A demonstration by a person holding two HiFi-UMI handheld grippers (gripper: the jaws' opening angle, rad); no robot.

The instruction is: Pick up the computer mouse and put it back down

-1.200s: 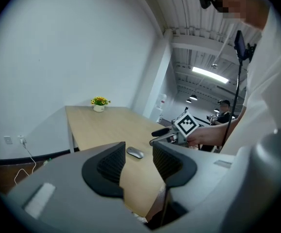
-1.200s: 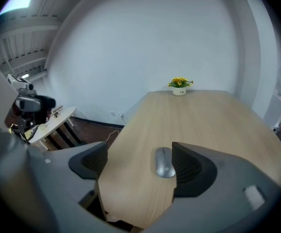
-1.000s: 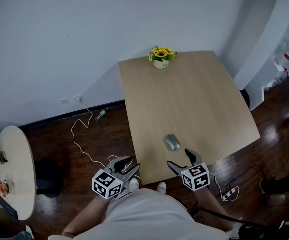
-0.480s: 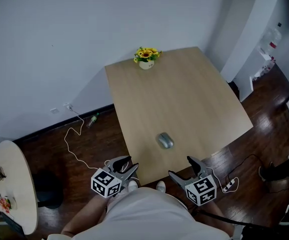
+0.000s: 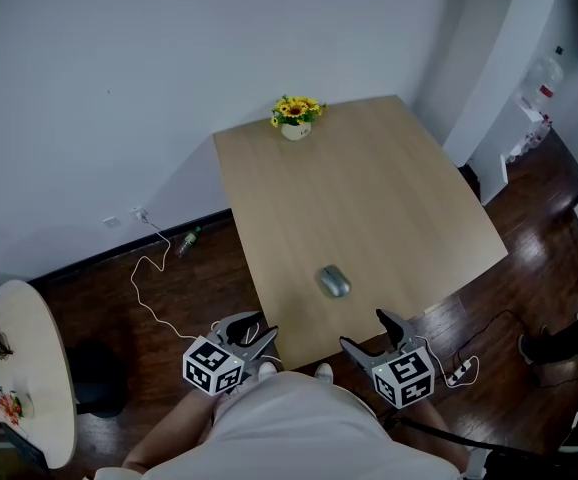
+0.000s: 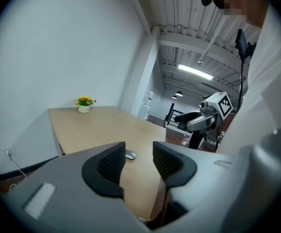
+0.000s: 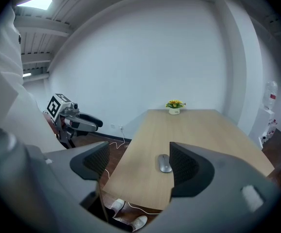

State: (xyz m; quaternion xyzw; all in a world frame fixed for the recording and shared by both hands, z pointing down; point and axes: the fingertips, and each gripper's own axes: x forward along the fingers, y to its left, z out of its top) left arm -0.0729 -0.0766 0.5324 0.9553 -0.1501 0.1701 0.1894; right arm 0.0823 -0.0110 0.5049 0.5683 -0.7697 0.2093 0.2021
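Computer mouse [image 5: 334, 281] flat on the table [image 5: 369, 188], near the front edge, gripped by nothing.

Nearest, just off that front edge: left hand-held gripper [image 5: 259, 330], jaws parted, empty; right hand-held gripper [image 5: 362, 330], jaws spread wide and closing, nothing between the pads. Just beyond the right one, the grey mouse, apart from both. At the far edge, against the white wall, a small pot of yellow flowers [image 5: 296, 118]. Left of the table, on the dark floor, a white cable [image 5: 149, 278].
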